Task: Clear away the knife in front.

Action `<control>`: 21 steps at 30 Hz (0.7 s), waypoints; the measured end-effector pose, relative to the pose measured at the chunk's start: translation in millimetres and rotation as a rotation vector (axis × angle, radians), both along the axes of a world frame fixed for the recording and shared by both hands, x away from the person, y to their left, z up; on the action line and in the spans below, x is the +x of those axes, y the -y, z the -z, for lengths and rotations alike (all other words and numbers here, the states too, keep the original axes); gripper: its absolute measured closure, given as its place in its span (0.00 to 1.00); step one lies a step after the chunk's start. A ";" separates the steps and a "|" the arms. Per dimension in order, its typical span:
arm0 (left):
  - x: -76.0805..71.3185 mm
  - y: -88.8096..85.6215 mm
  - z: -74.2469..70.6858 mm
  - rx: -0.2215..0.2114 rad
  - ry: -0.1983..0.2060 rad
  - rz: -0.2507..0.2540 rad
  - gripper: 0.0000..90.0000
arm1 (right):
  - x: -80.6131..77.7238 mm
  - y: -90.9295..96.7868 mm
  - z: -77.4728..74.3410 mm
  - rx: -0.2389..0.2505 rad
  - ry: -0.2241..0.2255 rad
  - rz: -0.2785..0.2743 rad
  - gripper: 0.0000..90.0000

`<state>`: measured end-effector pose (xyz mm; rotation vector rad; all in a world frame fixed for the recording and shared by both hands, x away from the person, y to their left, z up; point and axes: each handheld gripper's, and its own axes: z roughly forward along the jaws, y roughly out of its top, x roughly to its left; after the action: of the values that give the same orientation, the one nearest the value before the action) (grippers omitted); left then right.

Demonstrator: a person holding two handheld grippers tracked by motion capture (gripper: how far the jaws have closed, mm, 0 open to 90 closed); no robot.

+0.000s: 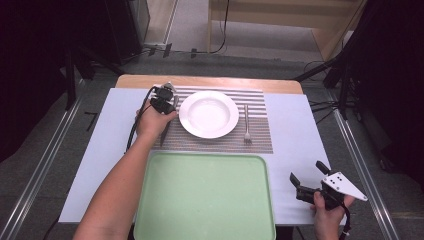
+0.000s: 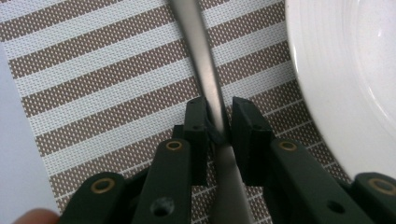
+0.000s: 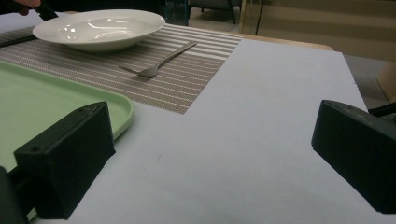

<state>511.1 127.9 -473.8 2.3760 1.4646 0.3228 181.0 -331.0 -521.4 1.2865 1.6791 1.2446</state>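
Metal, long and thin, sits between the pads of the left gripper (image 2: 218,123): it is a knife (image 2: 205,70) (or something much like one), lying flat on the striped mat (image 2: 102,93), just beside the white plate (image 2: 345,79). The pads look pressed on its handle. Its long way runs straight ahead from the jaws, along the plate's left side. I think lifting it comes next. The right gripper (image 1: 308,176) is wide open, holding nothing, well apart near the green tray (image 1: 205,200).

High view: overhead, facing forward over the table (image 1: 295,130). Gripper views: low, close. Shared by all: plate (image 1: 209,114) on striped mat (image 1: 220,141).
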 end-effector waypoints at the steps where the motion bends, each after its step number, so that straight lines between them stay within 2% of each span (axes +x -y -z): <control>1: 0.2 -0.4 0.6 -0.004 0.007 0.006 0.87 | -0.1 0.1 0.0 -0.001 0.000 0.000 0.00; 4: 2.4 -2.8 0.1 -0.023 -0.012 -0.003 0.87 | -0.3 -0.1 0.0 0.001 -0.002 0.001 0.00; 6: 4.4 -7.1 0.1 -0.065 -0.035 -0.027 0.87 | 0.2 0.1 0.1 -0.003 0.002 -0.001 0.00; 7: 4.9 -8.1 0.0 -0.071 -0.039 -0.027 0.87 | 1.6 1.2 0.3 -0.017 0.017 0.000 0.00; 8: 4.9 -8.9 0.3 -0.075 -0.037 -0.018 0.87 | 0.7 0.2 0.2 -0.005 0.005 -0.003 0.00; 11: 5.5 -12.0 0.7 -0.096 -0.044 -0.014 0.87 | 0.7 0.2 0.2 -0.004 0.003 -0.004 0.00; 14: 5.5 -11.6 0.6 -0.090 -0.042 -0.007 0.87 | 2.0 1.7 0.4 -0.018 0.017 0.001 0.00; 15: 5.3 -11.0 0.4 -0.083 -0.039 -0.001 0.87 | 0.5 0.4 0.2 -0.002 -0.001 0.000 0.00; 18: 4.0 -7.6 0.2 -0.061 -0.027 0.004 0.87 | 0.6 0.3 0.1 0.000 -0.002 0.002 0.00; 21: 3.1 -9.4 0.4 -0.067 -0.022 0.009 0.87 | 1.2 1.5 0.2 -0.008 0.007 -0.002 0.00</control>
<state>514.2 137.3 -474.2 2.3399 1.4503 0.2422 182.2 -332.5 -521.6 1.2746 1.6786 1.2408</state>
